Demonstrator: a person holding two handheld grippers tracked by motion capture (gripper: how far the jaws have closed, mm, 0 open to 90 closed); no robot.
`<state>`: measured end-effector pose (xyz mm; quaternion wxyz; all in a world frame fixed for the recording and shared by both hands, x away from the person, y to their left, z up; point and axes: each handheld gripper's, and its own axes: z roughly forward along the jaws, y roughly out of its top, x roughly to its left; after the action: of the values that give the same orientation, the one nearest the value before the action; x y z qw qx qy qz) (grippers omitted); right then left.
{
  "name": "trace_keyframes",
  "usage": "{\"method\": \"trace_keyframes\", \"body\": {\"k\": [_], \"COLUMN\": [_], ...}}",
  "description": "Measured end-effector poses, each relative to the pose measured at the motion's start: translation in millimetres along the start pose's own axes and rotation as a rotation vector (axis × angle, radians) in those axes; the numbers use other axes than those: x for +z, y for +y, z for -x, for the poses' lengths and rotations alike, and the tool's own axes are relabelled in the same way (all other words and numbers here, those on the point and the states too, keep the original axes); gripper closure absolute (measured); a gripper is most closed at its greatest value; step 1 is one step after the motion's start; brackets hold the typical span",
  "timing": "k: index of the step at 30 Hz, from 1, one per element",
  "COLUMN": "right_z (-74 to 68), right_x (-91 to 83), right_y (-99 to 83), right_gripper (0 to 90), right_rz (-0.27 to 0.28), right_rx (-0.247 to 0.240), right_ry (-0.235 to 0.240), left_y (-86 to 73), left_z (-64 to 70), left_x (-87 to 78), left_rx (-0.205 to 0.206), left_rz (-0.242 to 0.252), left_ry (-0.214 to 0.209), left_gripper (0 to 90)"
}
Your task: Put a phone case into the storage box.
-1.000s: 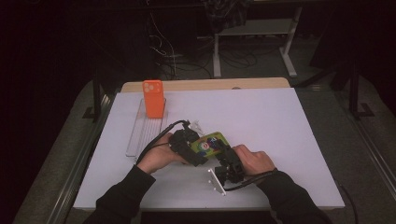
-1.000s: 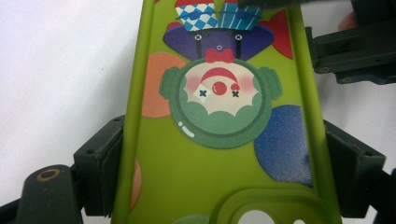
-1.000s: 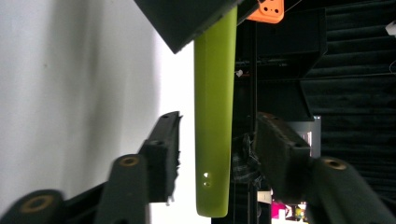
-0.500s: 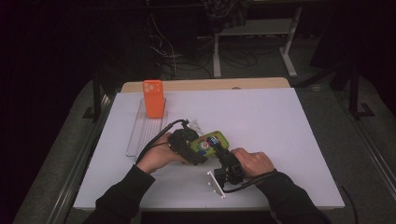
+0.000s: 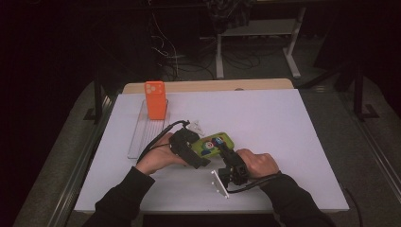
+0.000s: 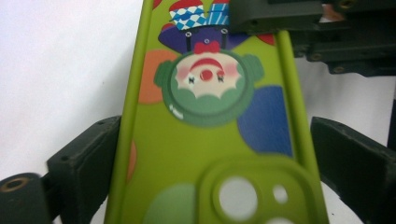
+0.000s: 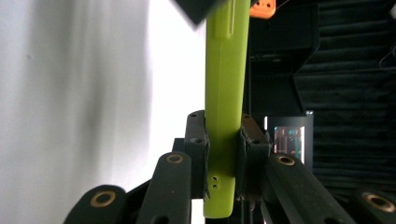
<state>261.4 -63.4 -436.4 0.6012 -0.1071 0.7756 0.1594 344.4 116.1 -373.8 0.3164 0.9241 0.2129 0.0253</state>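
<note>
Dark floor, cables and a metal stand fill the background behind a white table (image 5: 283, 127), which carries everything in use. At its far left a clear tray (image 5: 142, 137) lies flat, and an orange phone case (image 5: 155, 100) stands upright at the tray's far end. Near the table's front middle a green phone case (image 5: 213, 143) with a clown print is held between two tools, its printed back up. The left gripper (image 6: 210, 172) reaches in from the camera-hole end; its jaws stand on either side of the green phone case, the left jaw at the edge and the right jaw apart from it, so it is spread wider than the case. The right gripper (image 7: 223, 140) is closed on the case's other end, both pads pressed to its faces.
</note>
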Motion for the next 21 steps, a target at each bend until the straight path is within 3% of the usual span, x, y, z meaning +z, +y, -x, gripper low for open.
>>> {"method": "trace_keyframes", "body": {"k": [9, 10, 11, 12, 14, 18, 20, 21], "right_z": [7.2, 8.7, 9.2, 9.2, 14.1, 20.7, 23.5, 25.6], "right_x": [2.8, 3.1, 3.1, 2.0, 4.0, 6.2, 7.2, 7.2], "right_y": [-13.3, -14.9, -15.5, -16.2, -19.1, -24.6, -27.6, -29.6], "right_gripper": [75.6, 75.6, 75.6, 75.7, 75.6, 75.6, 75.6, 75.6], "right_rz": [-0.038, -0.043, -0.048, -0.063, -0.043, -0.047, -0.042, -0.048], "right_rx": [0.133, 0.119, 0.154, 0.226, 0.239, 0.357, 0.440, 0.446], "right_ry": [0.032, 0.055, 0.063, 0.102, 0.103, 0.161, 0.190, 0.203], "left_y": [-11.3, -12.3, -14.1, -14.8, -16.8, -19.3, -19.7, -19.7], "left_z": [-10.5, -12.2, -13.1, -15.0, -16.6, -18.9, -19.5, -18.9], "left_x": [-11.9, -12.7, -13.1, -14.3, -15.4, -17.3, -17.7, -17.7], "left_rx": [0.015, 0.016, 0.002, 0.014, 0.013, -0.005, -0.007, -0.017], "left_rz": [0.034, 0.033, 0.046, 0.036, 0.043, 0.052, 0.053, 0.064], "left_ry": [0.046, 0.047, 0.054, 0.060, 0.065, 0.068, 0.073, 0.070], "left_gripper": [0.0, 0.0, 0.0, 0.0, 0.0, 0.0, 0.0, 0.0]}}
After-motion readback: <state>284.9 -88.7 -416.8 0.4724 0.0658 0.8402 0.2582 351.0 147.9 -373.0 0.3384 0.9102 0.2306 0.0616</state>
